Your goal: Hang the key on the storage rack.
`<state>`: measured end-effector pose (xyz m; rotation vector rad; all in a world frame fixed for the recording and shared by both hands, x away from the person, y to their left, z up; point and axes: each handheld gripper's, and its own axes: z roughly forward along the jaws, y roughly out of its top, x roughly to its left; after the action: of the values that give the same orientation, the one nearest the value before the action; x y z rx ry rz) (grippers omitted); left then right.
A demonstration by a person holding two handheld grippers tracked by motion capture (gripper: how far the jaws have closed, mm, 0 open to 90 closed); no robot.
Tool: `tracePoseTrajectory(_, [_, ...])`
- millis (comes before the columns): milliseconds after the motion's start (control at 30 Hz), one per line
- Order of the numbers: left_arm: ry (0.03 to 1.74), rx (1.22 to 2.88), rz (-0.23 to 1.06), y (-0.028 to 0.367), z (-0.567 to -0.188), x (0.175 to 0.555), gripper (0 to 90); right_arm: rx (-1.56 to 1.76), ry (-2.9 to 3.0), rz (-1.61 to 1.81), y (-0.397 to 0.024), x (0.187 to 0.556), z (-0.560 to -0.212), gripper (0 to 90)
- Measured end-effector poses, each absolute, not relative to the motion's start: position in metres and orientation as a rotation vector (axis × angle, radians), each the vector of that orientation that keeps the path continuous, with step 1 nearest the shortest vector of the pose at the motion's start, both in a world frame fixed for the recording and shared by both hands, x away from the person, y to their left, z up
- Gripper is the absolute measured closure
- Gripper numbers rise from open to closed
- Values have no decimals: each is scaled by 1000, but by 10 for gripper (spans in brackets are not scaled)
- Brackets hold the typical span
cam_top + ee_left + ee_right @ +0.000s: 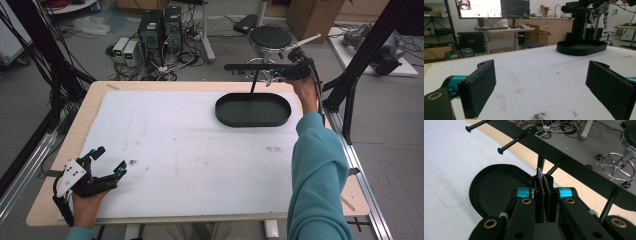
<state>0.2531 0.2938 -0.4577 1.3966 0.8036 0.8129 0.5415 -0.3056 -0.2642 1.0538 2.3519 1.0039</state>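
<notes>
A black oval tray (252, 123) sits at the far right of the white table top (175, 145). From it rises a thin post carrying a black bar (250, 66) with several pegs (509, 145). My right gripper (285, 74) is raised at the bar's right end, above the tray (489, 187). Its jaws are pressed together (543, 178) just below the bar (564, 155). A small pale sliver peeks out at the tips, and I cannot tell what it is. My left gripper (111, 159) rests near the table's front left corner, open (539, 85) and with nothing between its jaws. It faces the tray (581, 47).
A round stool (270, 37) and computer boxes with cables (160, 30) stand on the floor beyond the table's far edge. Black frame struts (360, 60) rise at the right. A person's teal sleeve (317, 175) crosses the table's right side.
</notes>
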Motion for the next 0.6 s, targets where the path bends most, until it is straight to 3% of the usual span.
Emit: tracePoseTrajectory(600, [803, 1398, 814, 294, -458, 253, 99, 1043, 2280, 951, -302, 544, -266, 863])
